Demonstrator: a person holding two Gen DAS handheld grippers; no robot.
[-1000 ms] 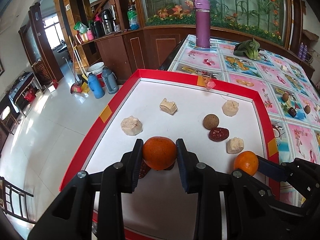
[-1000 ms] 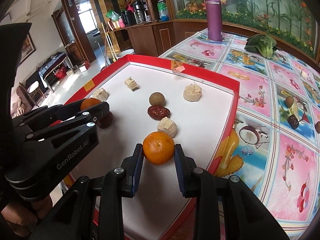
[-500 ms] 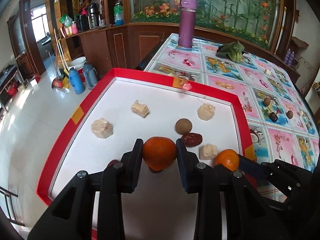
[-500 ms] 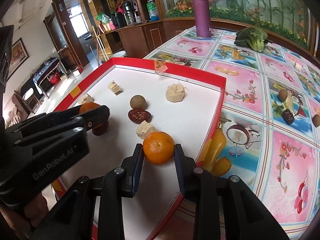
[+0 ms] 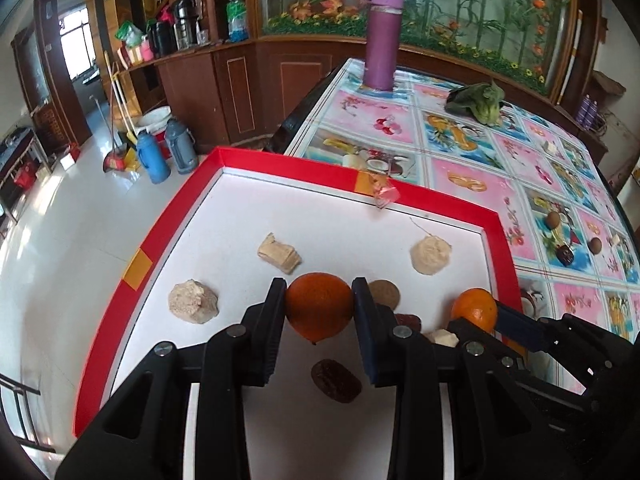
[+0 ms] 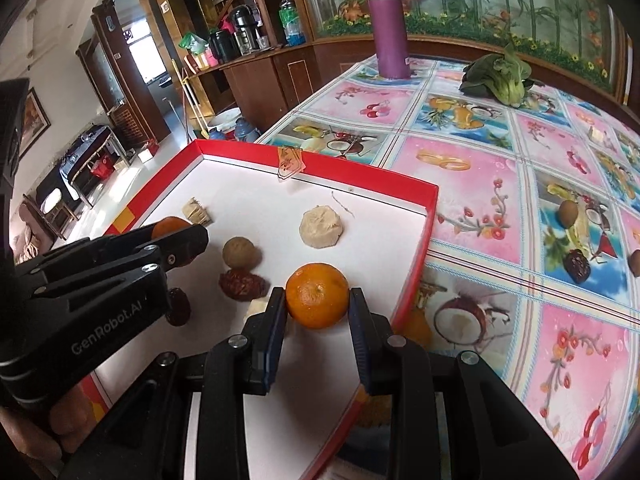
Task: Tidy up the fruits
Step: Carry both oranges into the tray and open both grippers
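The left gripper (image 5: 320, 312) is clamped on an orange (image 5: 319, 305), with both fingers pressing its sides, and the fruit is lifted above the white floor of the red tray (image 5: 288, 166). Under this gripper lies a dark red date (image 5: 335, 381); ahead of it, to the left, are two pale lumps (image 5: 193, 301). The right gripper (image 6: 318, 312) is also clamped on a second orange (image 6: 317, 295), near the right wall of the tray. Left of this gripper are a wrinkled date (image 6: 242, 285) and a brown round fruit (image 6: 239, 253); ahead of it sits a pale round lump (image 6: 321, 227).
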